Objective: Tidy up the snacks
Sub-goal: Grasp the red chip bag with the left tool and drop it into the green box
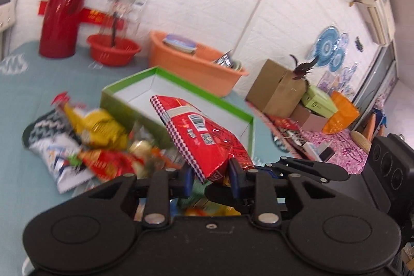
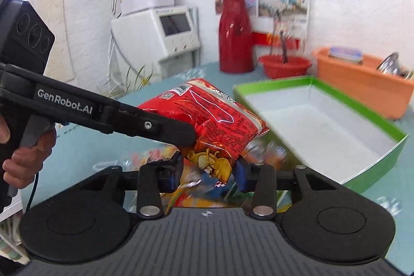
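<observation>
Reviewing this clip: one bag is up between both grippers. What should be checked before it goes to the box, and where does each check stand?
1. Left gripper clamped on the red snack bag: ok, its pads pinch the bag's lower corner.
2. Right gripper holding the same bag: cannot tell; the bag's end sits between its pads, but firm contact is unclear.
3. Bag lifted clear of the snack pile: ok.
4. Green box open with room inside: ok, the visible floor is bare.
5. Way from bag to box unobstructed: ok, the box lies just beyond the bag.
</observation>
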Tool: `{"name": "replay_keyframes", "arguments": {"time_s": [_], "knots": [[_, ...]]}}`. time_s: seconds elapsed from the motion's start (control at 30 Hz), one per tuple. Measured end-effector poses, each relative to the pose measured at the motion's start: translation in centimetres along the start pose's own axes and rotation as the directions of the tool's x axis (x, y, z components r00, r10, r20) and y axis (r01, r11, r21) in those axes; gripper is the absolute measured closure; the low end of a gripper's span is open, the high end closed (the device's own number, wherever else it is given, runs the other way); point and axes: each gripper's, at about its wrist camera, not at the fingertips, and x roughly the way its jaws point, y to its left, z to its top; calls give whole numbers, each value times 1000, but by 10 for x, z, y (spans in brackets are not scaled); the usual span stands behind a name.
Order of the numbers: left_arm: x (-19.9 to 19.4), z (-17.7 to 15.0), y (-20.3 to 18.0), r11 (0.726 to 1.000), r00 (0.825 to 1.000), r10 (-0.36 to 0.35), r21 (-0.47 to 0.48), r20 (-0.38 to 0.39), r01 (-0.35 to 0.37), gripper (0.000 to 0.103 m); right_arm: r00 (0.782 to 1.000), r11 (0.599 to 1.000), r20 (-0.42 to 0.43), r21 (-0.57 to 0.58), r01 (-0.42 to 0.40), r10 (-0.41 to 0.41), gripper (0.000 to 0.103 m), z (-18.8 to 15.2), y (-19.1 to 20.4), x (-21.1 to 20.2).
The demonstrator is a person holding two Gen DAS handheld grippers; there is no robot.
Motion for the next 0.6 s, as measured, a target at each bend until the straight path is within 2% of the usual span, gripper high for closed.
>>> {"name": "replay_keyframes", "arguments": {"time_s": [0.1,0.23,0.47,0.6], "knots": [[18,15,-8,999,999,-45,20,6,45,70,998,999,36,14,45,-45,33,8,-17,-7],[48,25,-15,995,996,-89,43,-12,90,69,994,995,41,31,99,-100,33,9,-40,-8],[96,29,-11,995,993,-90,38,-74,93,69,989,986,-1,77,148,-149,33,-4,-73,11],[114,27,-3,997,993,-64,38,-101,68,69,985,982,-22,78,174,-173,33,-10,-80,25]]}}
